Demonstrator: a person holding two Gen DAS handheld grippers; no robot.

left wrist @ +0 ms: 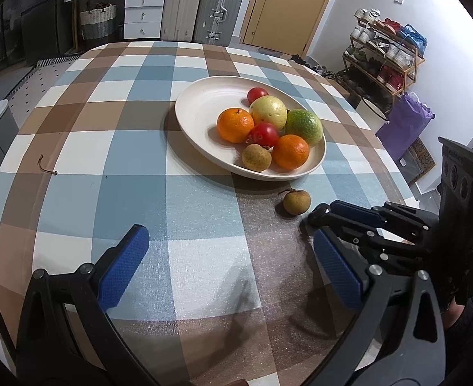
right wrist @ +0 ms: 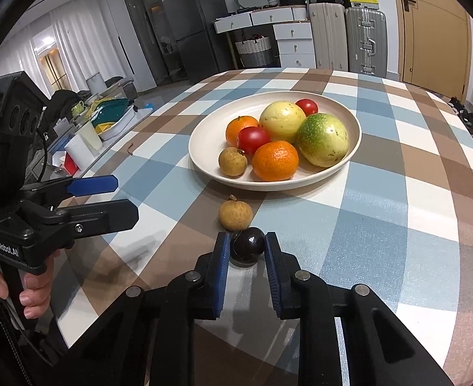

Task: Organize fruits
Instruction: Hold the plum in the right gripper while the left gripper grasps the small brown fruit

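A cream plate (left wrist: 185, 119) (right wrist: 198, 157) on the checked tablecloth holds two oranges, two red tomatoes, a yellow fruit, a green fruit and a brown longan (right wrist: 232, 161). A second longan (left wrist: 297, 202) (right wrist: 235, 215) lies on the cloth just in front of the plate. Right behind it, in the right wrist view, a small dark round fruit (right wrist: 248, 245) rests on the cloth, and my right gripper (right wrist: 247, 241) (left wrist: 320, 215) is shut on it with both blue pads against its sides. My left gripper (left wrist: 230, 234) (right wrist: 124, 197) hovers open over the cloth, left of the longan, with nothing between its fingers.
A small brown twig (left wrist: 46, 165) lies on the cloth at the left. The round table's edge curves close on the right. Beyond it stand a shoe rack (left wrist: 384, 51), suitcases (left wrist: 201, 9) and a cluttered counter (right wrist: 101, 119).
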